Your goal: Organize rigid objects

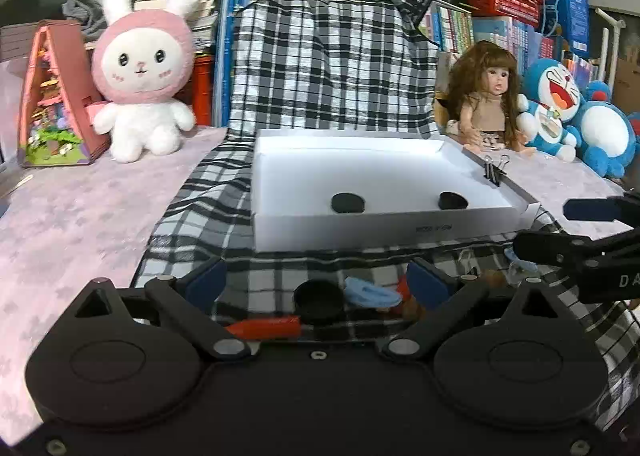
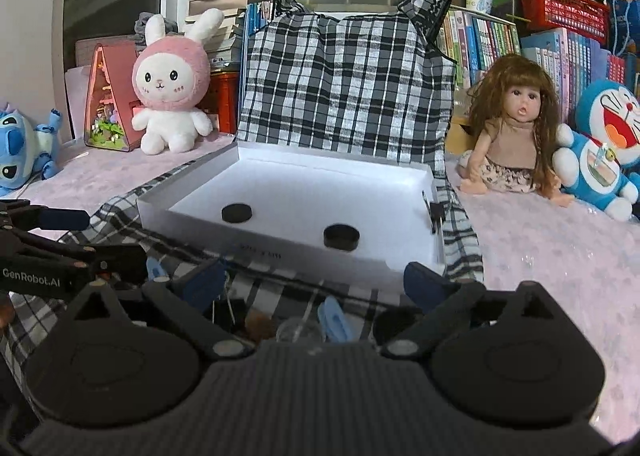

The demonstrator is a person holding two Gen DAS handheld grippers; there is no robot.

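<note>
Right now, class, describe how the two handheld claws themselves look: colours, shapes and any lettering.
The left claw and right claw match: matte black bodies with two round domed housings, angled black linkage arms with silver pivot pins, and dark blue finger pads. White lettering "GenRobot.AI" runs along the left claw's side in the right wrist view. No cables or sleeves show.

Black grippers, blue-padded fingers (image 1: 208, 279), silver screws

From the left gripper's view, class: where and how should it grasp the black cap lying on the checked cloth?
Grip the black cap across its round side wall, coming down from above. It lies flat between the open left gripper fingers, so opposite rim sides suit the pads.
</note>
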